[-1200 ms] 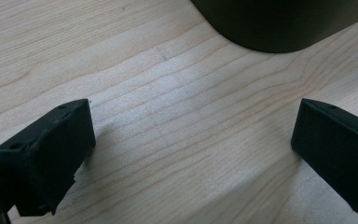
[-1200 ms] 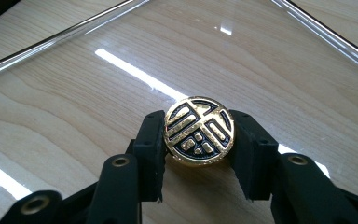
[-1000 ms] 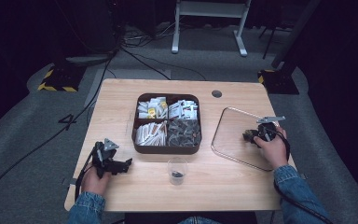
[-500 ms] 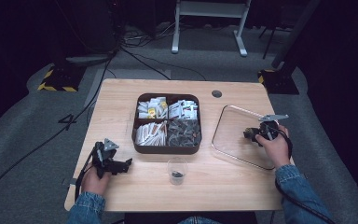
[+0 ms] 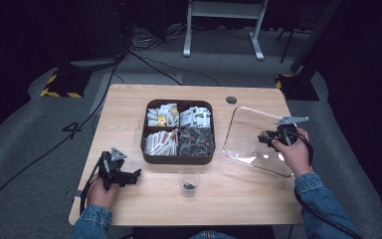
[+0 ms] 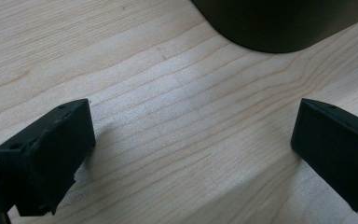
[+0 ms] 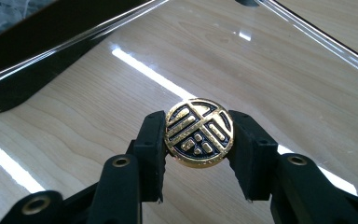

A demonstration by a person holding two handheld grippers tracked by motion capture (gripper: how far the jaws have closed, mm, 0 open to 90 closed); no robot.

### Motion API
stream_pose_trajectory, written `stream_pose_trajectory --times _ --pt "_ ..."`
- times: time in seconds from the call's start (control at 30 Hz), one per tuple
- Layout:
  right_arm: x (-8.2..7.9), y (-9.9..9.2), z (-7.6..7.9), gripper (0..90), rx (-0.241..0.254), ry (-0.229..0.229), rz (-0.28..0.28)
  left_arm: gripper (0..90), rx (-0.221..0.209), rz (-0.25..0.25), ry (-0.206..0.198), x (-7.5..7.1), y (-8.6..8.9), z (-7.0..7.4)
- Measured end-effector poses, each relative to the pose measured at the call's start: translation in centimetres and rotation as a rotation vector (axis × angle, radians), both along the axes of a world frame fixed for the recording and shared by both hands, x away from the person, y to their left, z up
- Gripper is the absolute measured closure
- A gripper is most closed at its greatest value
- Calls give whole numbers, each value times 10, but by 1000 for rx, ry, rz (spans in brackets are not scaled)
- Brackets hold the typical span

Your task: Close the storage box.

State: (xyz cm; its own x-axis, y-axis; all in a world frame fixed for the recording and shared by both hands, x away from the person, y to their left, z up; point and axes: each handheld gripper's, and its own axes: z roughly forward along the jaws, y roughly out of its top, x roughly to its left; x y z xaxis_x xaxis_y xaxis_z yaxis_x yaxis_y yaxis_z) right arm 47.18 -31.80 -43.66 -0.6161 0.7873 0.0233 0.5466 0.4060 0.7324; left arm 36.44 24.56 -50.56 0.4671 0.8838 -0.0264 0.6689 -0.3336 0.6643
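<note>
We see the right gripper (image 7: 199, 140) clamped on a gold-and-black knob (image 7: 199, 131) over the clear lid (image 5: 251, 130); left gripper (image 6: 191, 140) spread apart beside the tray (image 5: 179, 158).

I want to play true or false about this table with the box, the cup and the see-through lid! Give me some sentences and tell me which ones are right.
1. The right hand-held gripper is shut on a round gold and black knob. True.
2. The left hand-held gripper is holding the cup. False: its jaws stand wide apart over bare table, with nothing between them.
3. The brown box has four compartments. True.
4. The clear lid is on the box. False: it lies on the table to the right of the box.
5. The small clear cup stands in front of the box, with something dark at its bottom. True.
</note>
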Motion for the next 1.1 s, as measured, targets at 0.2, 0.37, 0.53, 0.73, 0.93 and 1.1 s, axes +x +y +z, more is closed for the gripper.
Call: stream_pose_trajectory --times 0.2,0.37,0.53,0.73,0.93,1.1 --pt "-1 5 12 592 -2 -15 12 0 1 -2 0 0 0 0" --pt "-1 10 22 592 7 -23 25 1 1 -2 0 0 0 0" --pt "-1 18 29 592 13 -30 43 0 0 -1 0 0 0 0" --pt "1 29 36 592 28 -25 65 0 1 -1 0 0 0 0" --pt "5 42 43 592 45 -24 93 0 1 -2 0 0 0 0" --pt "9 54 49 592 47 -26 119 1 1 -3 0 0 0 0"
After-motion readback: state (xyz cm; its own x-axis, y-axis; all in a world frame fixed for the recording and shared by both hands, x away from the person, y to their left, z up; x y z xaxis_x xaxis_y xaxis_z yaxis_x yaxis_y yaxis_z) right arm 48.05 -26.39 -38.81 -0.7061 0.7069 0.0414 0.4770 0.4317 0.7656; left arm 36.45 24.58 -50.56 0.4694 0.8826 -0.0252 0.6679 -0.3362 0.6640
